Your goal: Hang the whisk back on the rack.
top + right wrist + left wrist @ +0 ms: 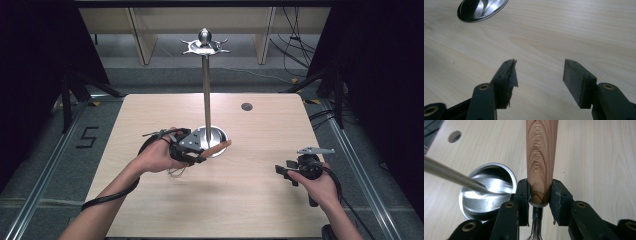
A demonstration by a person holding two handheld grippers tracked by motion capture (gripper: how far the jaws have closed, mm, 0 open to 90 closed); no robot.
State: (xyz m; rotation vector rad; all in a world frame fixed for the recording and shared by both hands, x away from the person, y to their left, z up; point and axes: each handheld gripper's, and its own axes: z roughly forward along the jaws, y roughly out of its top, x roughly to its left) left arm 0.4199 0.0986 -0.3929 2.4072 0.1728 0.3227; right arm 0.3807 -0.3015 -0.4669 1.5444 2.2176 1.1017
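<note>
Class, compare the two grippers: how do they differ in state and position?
The left gripper is shut on a wooden whisk handle; the right gripper is open, holding nothing. The left sits beside the steel stand's base; the right hovers farther off, over bare table. Both have black fingers.

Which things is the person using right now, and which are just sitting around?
In use:
- whisk with a wooden handle, clamped in the left gripper
- metal stand with hooks on top, right beside it

Just around:
- right gripper, open, holding nothing
- table
- round hole in the tabletop
</note>
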